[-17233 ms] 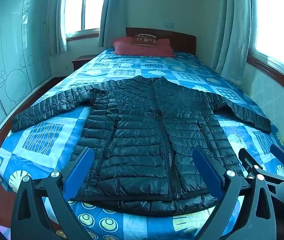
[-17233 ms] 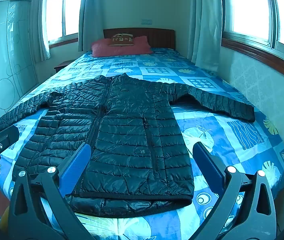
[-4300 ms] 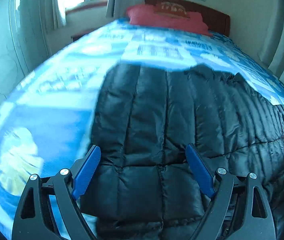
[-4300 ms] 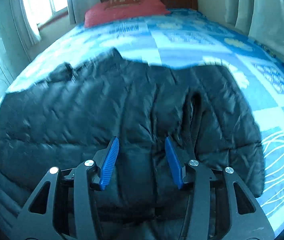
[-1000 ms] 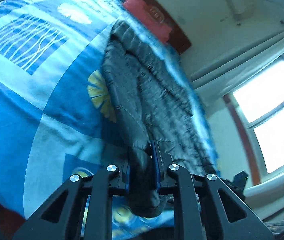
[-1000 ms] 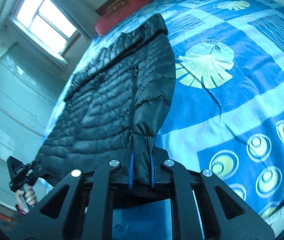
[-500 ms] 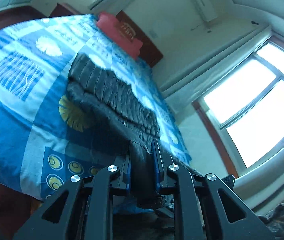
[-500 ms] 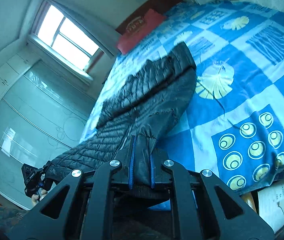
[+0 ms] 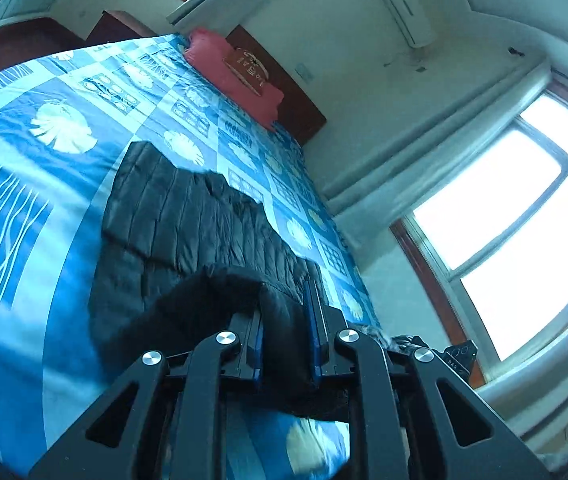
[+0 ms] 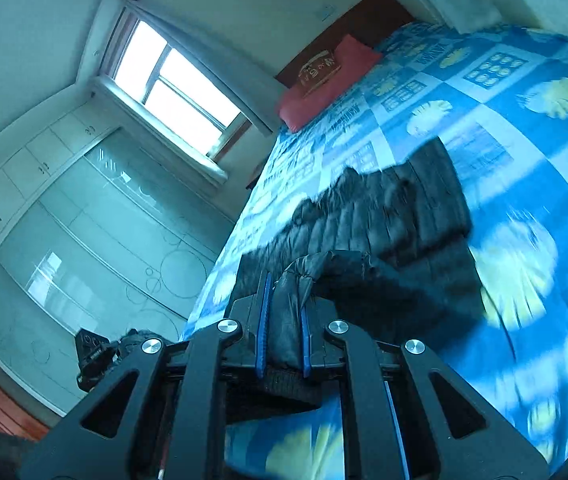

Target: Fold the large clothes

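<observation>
Black puffer jacket (image 9: 188,232) lies on bed w/ blue patterned bedspread (image 9: 24,184), its near edge lifted off the cover and curling back over the rest. Left gripper (image 9: 286,340) clamped narrow on a bunch of that edge; right gripper (image 10: 283,320) likewise pinching a fold of jacket (image 10: 384,216) btwn its blue pads. Red pillow (image 9: 236,76) at the headboard end, well apart from jacket. Bright window (image 9: 516,248) on the side wall.

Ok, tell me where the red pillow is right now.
The red pillow lies at the far end of the bed, against the dark wooden headboard, beyond the black jacket; the right wrist view shows it below the window.
</observation>
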A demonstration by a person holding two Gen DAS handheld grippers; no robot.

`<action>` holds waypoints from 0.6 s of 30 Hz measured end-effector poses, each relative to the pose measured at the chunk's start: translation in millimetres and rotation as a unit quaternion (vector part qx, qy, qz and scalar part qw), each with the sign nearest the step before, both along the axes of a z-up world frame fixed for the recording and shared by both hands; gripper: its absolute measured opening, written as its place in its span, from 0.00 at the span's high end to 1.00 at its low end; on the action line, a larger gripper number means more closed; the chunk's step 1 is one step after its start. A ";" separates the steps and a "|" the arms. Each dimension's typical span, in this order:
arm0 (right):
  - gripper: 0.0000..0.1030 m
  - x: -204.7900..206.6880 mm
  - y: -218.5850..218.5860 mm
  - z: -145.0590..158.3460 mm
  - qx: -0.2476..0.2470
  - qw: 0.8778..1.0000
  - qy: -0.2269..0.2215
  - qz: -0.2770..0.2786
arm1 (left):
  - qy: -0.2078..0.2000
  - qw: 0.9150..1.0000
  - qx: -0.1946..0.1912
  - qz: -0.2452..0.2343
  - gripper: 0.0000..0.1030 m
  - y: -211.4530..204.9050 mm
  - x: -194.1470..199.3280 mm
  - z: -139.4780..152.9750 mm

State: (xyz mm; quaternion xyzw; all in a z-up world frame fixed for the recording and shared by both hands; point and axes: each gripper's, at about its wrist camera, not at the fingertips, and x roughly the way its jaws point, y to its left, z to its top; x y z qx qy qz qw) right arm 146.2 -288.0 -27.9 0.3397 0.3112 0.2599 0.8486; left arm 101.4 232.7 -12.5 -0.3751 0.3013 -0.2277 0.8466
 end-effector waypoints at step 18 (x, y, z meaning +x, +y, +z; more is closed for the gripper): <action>0.83 211.4 16.4 -142.4 -0.026 0.986 0.158 -0.049 | 0.118 0.992 0.048 0.013 0.83 3.6 209.7 -110.7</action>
